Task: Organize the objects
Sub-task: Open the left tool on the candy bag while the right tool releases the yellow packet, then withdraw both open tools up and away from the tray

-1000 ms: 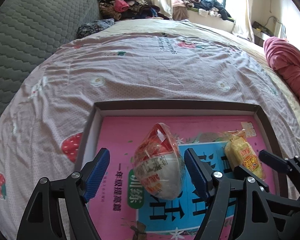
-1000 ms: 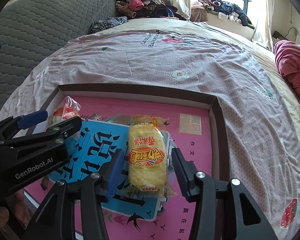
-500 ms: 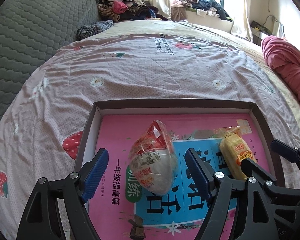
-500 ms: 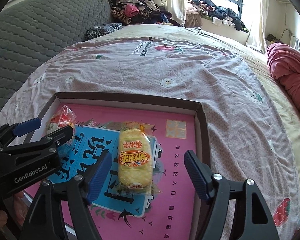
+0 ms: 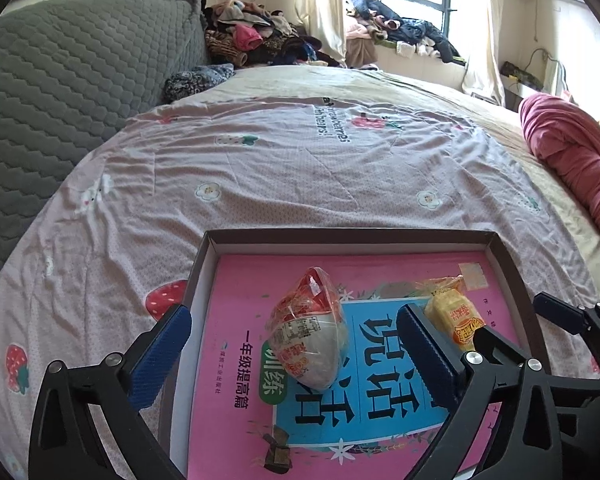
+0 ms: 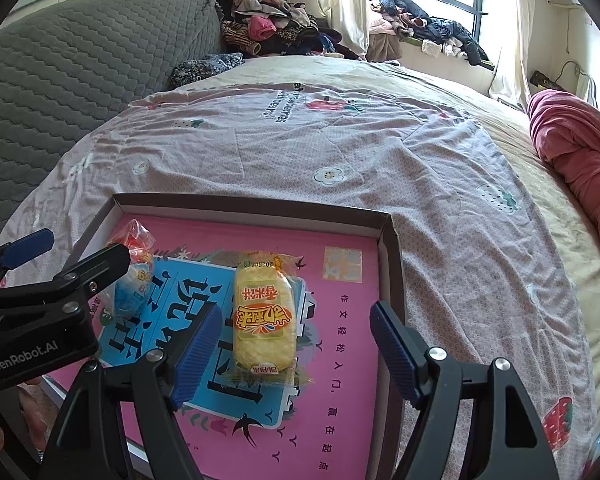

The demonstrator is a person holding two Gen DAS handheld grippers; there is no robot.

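Left wrist view
Left gripper: jaws spread wide, grasping nothing.
Red-and-white snack packet: lies between the blue pads, touching neither, on the pink book.
Box: shallow, dark-rimmed, holds the book; sits on the bed.
Yellow snack packet: right of the first, partly hidden by a finger.

Right wrist view
Right gripper: jaws released, wide apart.
Yellow snack packet: flat on the book, nearer the left pad, untouched.
Red-and-white snack packet: far left, partly behind the left gripper.
Box: rim beside the right pad.
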